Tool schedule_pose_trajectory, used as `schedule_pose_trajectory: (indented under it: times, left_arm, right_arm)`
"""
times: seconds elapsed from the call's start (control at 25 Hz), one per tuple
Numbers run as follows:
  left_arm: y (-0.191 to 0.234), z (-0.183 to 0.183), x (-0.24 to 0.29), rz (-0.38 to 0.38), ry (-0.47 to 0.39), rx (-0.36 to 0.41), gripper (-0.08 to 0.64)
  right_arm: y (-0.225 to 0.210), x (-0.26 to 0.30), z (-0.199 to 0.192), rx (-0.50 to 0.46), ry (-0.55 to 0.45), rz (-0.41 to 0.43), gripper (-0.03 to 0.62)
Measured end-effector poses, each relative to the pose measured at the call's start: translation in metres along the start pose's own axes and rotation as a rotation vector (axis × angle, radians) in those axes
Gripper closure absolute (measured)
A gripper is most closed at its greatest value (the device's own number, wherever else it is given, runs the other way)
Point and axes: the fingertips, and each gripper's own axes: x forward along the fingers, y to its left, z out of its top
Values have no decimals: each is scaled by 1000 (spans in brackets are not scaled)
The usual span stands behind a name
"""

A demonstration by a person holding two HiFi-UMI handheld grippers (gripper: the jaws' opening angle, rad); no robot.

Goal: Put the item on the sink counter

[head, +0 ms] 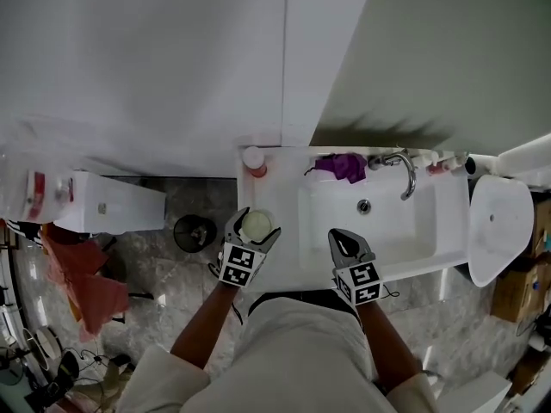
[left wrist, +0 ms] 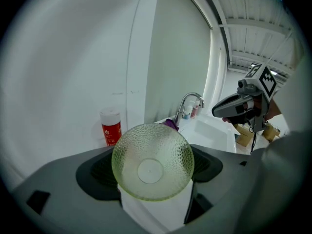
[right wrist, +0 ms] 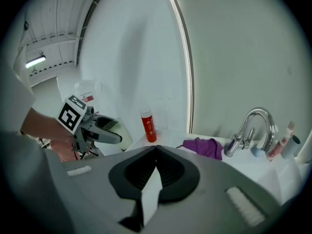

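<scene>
Glass bowl [left wrist: 152, 162] in L gripper [head: 256, 228] hides jaws' tips.

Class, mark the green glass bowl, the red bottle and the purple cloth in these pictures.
green glass bowl [left wrist: 150, 169]: left gripper view, its flat base.
red bottle [right wrist: 149, 128]: right gripper view, its red body.
purple cloth [head: 346, 167]: head view, middle of the fabric.

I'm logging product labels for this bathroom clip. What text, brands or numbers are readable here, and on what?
No text here can be read.
Red bottle: small white mark on its label, too small to read.
White container at far left: red label, blurred.
Small bottles by the faucet: print too small.
Marker cubes: black-and-white square patterns, no letters.
Glass bowl: no print.
</scene>
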Motion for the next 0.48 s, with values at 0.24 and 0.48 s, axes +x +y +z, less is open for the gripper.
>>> schedule_pose_trajectory:
  times: [0.24,0.48]
  left_arm:
    - [4,-15,43,-20,45,17,156]
    - [7,-25,81,-32,94,26,156]
  right_arm:
    - [-9,19,-13,55,19,-18,581]
    - [-16,34,-24,48,52,-12,581]
